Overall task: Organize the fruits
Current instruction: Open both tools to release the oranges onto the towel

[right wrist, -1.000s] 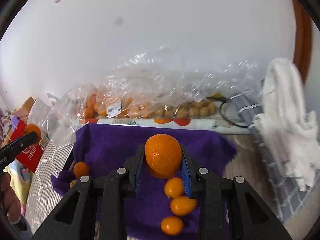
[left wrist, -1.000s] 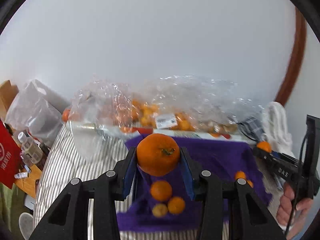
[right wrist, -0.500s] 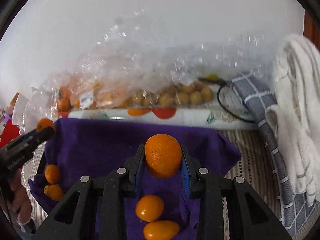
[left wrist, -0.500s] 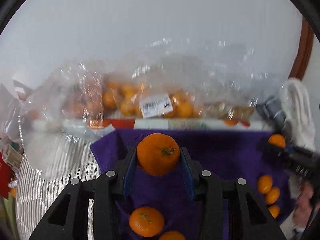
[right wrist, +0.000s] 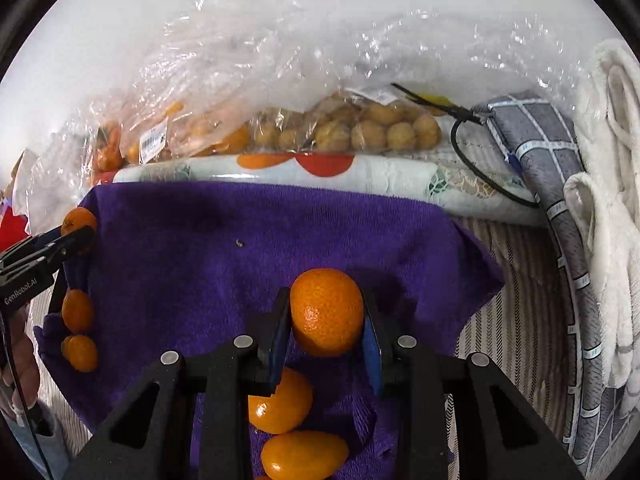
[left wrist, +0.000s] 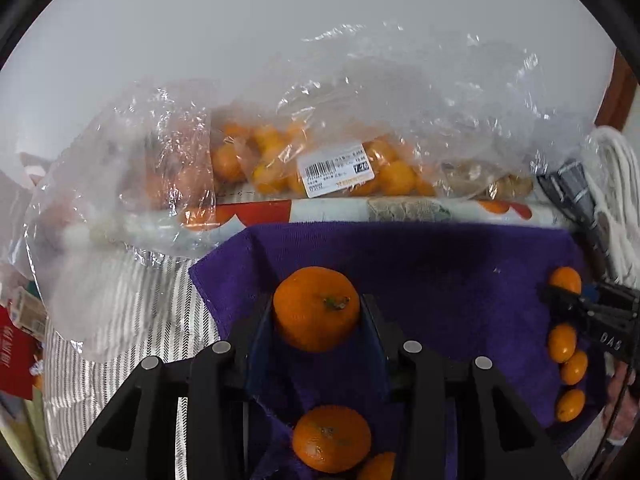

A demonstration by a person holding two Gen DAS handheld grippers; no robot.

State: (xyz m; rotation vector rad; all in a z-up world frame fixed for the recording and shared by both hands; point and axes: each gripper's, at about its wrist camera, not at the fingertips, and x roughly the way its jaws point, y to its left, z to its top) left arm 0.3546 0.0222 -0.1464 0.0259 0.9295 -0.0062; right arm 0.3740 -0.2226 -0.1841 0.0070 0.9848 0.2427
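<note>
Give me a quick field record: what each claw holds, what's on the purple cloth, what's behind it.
left claw: shut on a mandarin with a stem, above the cloth
right claw: shut on a kumquat, above the cloth
purple cloth: mandarins in a line on the left side, kumquats in a line on the right side; middle bare
behind cloth: rolled printed mat, then clear bags of orange fruit and pale round fruit
far right: white towel, grey checked cloth

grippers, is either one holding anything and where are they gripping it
Both. The left gripper clamps a tangerine across its sides, stem facing the camera. The right gripper clamps a smaller orange fruit the same way.
</note>
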